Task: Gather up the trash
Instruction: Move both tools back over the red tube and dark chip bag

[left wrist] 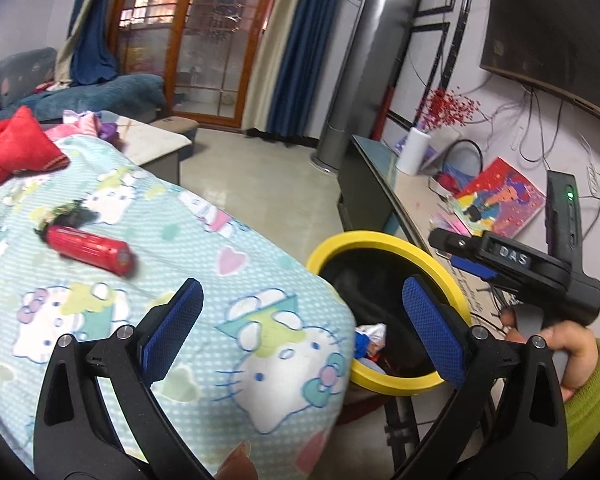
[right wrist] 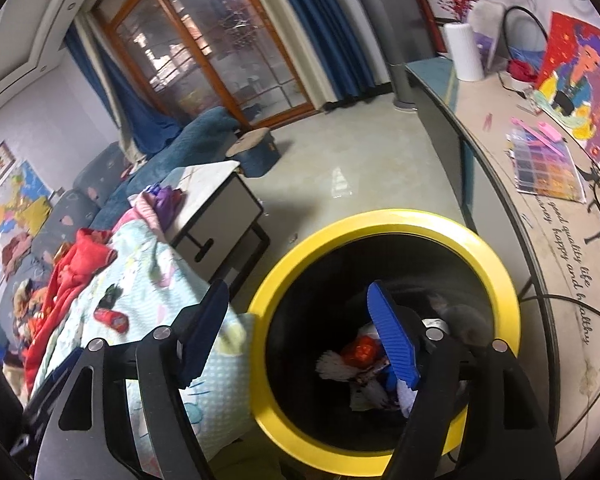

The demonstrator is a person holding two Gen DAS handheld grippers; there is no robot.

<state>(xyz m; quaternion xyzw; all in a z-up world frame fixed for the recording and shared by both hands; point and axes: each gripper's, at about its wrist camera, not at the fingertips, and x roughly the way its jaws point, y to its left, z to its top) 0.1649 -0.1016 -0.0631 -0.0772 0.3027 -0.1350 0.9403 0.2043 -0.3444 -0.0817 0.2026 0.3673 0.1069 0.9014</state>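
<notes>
A red tube-shaped wrapper point(left wrist: 90, 249) lies on the Hello Kitty blanket point(left wrist: 204, 248) beside a dark scrap point(left wrist: 74, 214). It also shows small in the right wrist view point(right wrist: 110, 316). My left gripper point(left wrist: 300, 316) is open and empty above the blanket's edge, to the right of the tube. A bin with a yellow rim point(right wrist: 380, 220) stands beside the blanket, with crumpled trash point(right wrist: 360, 356) at its bottom. My right gripper point(right wrist: 296, 320) is open and empty over the bin's mouth. It appears in the left wrist view point(left wrist: 452, 248) above the bin rim point(left wrist: 380, 238).
A long TV console point(right wrist: 500, 152) runs along the right with a white vase point(right wrist: 464, 52), a colourful painting point(right wrist: 580, 80) and cables. A red garment point(left wrist: 16, 152) lies on the blanket. A low table point(right wrist: 216, 196) and sofa point(right wrist: 100, 184) stand behind.
</notes>
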